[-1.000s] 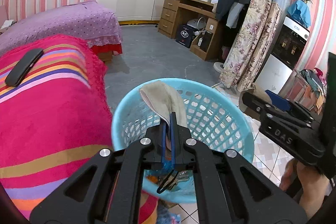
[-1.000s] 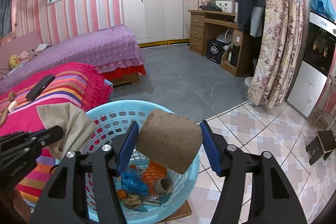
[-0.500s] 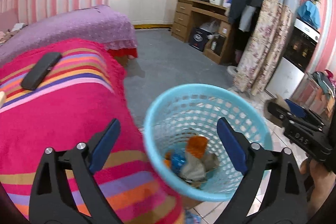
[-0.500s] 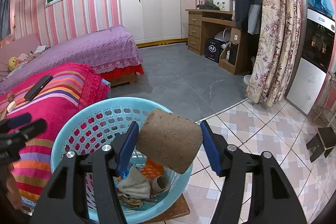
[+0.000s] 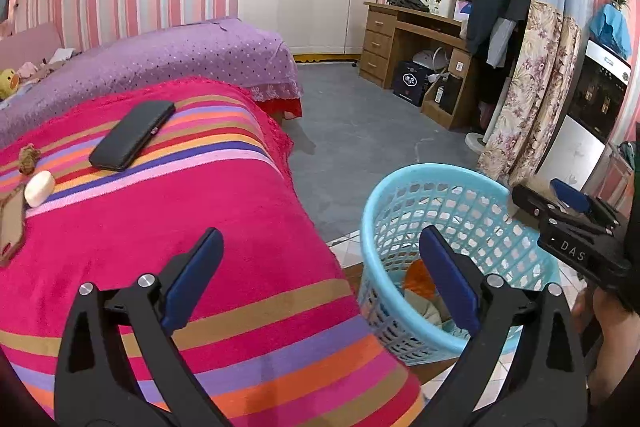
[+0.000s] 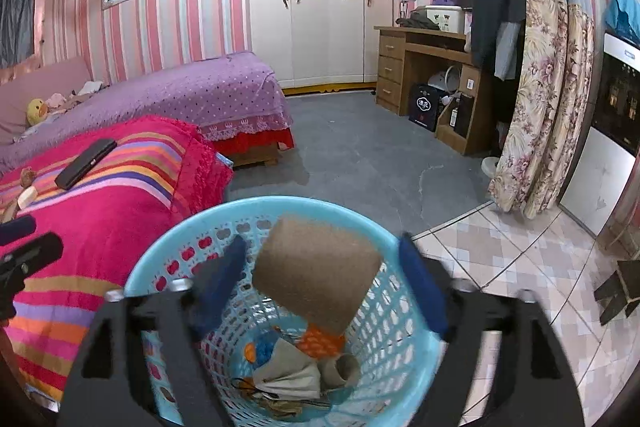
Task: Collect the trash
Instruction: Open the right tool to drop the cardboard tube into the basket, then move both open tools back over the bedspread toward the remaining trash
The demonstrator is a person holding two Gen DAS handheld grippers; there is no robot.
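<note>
Left wrist view: the left tongs (image 5: 320, 267) are spread wide and hold nothing, above a striped blanket (image 5: 200, 227) on the bed. A blue basket (image 5: 452, 259) stands on the floor just beside the bed, with trash at its bottom. A black phone (image 5: 132, 135) lies on the blanket.

Right wrist view: the right tongs (image 6: 320, 283), blurred, are spread over the basket (image 6: 280, 211). A brown cardboard roll (image 6: 316, 271) sits between the pads, seemingly touching neither. Below, a cloth (image 6: 288, 371) and scraps lie in the basket.
</note>
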